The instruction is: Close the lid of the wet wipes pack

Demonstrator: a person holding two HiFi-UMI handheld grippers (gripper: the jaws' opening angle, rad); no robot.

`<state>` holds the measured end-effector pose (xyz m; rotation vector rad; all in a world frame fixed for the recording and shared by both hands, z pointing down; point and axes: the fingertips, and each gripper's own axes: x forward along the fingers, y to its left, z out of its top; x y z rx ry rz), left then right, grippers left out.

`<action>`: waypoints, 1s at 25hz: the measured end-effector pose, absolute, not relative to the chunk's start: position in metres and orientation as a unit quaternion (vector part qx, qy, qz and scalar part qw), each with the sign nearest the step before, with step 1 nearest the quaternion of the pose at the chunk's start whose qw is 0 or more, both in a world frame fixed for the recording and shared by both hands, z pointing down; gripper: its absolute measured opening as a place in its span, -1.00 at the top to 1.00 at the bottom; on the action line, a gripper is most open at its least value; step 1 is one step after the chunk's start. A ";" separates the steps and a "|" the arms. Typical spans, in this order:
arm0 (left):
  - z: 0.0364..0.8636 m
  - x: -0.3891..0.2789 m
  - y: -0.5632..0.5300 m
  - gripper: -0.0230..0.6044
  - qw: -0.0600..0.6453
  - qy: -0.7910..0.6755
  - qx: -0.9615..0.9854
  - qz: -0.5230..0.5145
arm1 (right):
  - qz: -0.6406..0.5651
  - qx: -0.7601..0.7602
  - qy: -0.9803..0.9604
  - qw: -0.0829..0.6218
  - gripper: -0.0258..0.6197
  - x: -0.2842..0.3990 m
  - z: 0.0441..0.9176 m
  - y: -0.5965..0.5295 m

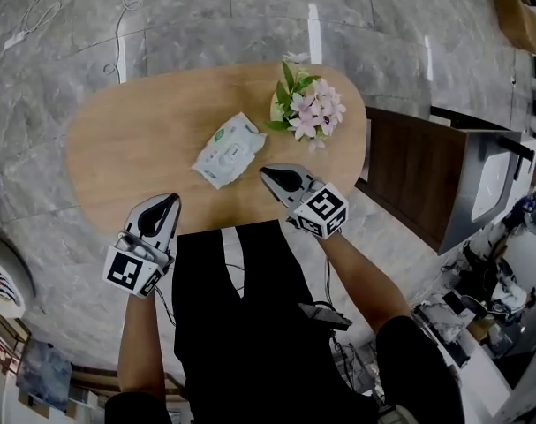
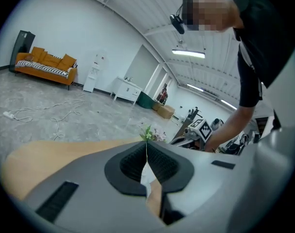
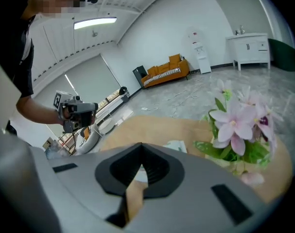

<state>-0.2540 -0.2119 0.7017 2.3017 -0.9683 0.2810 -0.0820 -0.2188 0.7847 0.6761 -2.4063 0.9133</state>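
The wet wipes pack [image 1: 228, 150] is white with green print and lies flat near the middle of the oval wooden table [image 1: 135, 140]. Whether its lid is open or down I cannot make out. My left gripper [image 1: 169, 200] is at the table's near edge, left of and below the pack, with its jaws pressed together and nothing held. My right gripper [image 1: 266, 174] is just right of the pack's near corner, also shut and empty. A sliver of the pack [image 3: 179, 146] shows past the right jaws, and a pale strip of the pack [image 2: 146, 174] shows through the left ones.
A small pot of pink flowers [image 1: 308, 107] stands right of the pack, close to the right gripper's path, and the flowers [image 3: 239, 123] fill the right side of the right gripper view. A dark wooden cabinet [image 1: 418, 170] is beside the table. Cables [image 1: 117, 25] lie on the marble floor.
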 end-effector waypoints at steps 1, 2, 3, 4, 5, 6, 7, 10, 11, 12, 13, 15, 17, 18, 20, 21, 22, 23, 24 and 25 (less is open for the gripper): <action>0.709 -0.252 -0.213 0.87 0.312 -0.362 0.872 0.107 | 0.337 0.249 -0.875 0.243 0.89 -0.080 0.793 -0.217; 0.716 -0.251 -0.215 0.87 0.314 -0.360 0.872 0.107 | 0.339 0.250 -0.872 0.248 0.89 -0.079 0.802 -0.216; 0.723 -0.250 -0.216 0.87 0.316 -0.359 0.872 0.107 | 0.341 0.250 -0.870 0.253 0.89 -0.079 0.810 -0.214; 0.728 -0.250 -0.218 0.87 0.317 -0.358 0.872 0.106 | 0.343 0.248 -0.869 0.257 0.89 -0.079 0.817 -0.213; 0.733 -0.251 -0.220 0.87 0.317 -0.359 0.872 0.105 | 0.344 0.246 -0.868 0.261 0.89 -0.081 0.824 -0.212; 0.737 -0.253 -0.223 0.87 0.316 -0.360 0.872 0.104 | 0.346 0.243 -0.867 0.264 0.89 -0.083 0.830 -0.211; 0.740 -0.254 -0.226 0.87 0.315 -0.361 0.871 0.103 | 0.348 0.239 -0.867 0.266 0.89 -0.085 0.835 -0.210; 0.747 -0.256 -0.231 0.87 0.314 -0.365 0.871 0.097 | 0.357 0.227 -0.864 0.275 0.89 -0.091 0.852 -0.204; 0.749 -0.257 -0.231 0.87 0.314 -0.365 0.871 0.095 | 0.359 0.225 -0.863 0.278 0.89 -0.092 0.857 -0.203; 0.752 -0.258 -0.232 0.87 0.314 -0.365 0.871 0.094 | 0.360 0.224 -0.862 0.279 0.89 -0.094 0.861 -0.202; 0.754 -0.259 -0.232 0.87 0.315 -0.365 0.871 0.093 | 0.360 0.223 -0.862 0.278 0.89 -0.096 0.864 -0.203; 0.761 -0.261 -0.232 0.87 0.317 -0.366 0.870 0.091 | 0.358 0.224 -0.864 0.275 0.89 -0.102 0.868 -0.206; 0.767 -0.263 -0.228 0.87 0.323 -0.367 0.868 0.090 | 0.355 0.221 -0.866 0.274 0.89 -0.107 0.870 -0.208; 0.769 -0.263 -0.225 0.87 0.327 -0.367 0.866 0.090 | 0.354 0.219 -0.867 0.274 0.89 -0.109 0.870 -0.208; 0.773 -0.263 -0.220 0.87 0.333 -0.366 0.864 0.089 | 0.351 0.217 -0.868 0.275 0.89 -0.113 0.872 -0.213; 0.775 -0.263 -0.219 0.87 0.334 -0.367 0.864 0.089 | 0.350 0.216 -0.869 0.276 0.89 -0.115 0.873 -0.215; 0.776 -0.264 -0.218 0.87 0.336 -0.368 0.863 0.088 | 0.349 0.215 -0.870 0.276 0.89 -0.117 0.874 -0.219; 0.777 -0.265 -0.218 0.87 0.337 -0.369 0.862 0.086 | 0.347 0.215 -0.870 0.275 0.89 -0.120 0.876 -0.222; 0.778 -0.266 -0.218 0.87 0.339 -0.371 0.861 0.083 | 0.346 0.214 -0.871 0.276 0.89 -0.122 0.877 -0.224; 0.779 -0.267 -0.218 0.87 0.342 -0.372 0.859 0.080 | 0.344 0.213 -0.872 0.276 0.89 -0.123 0.878 -0.227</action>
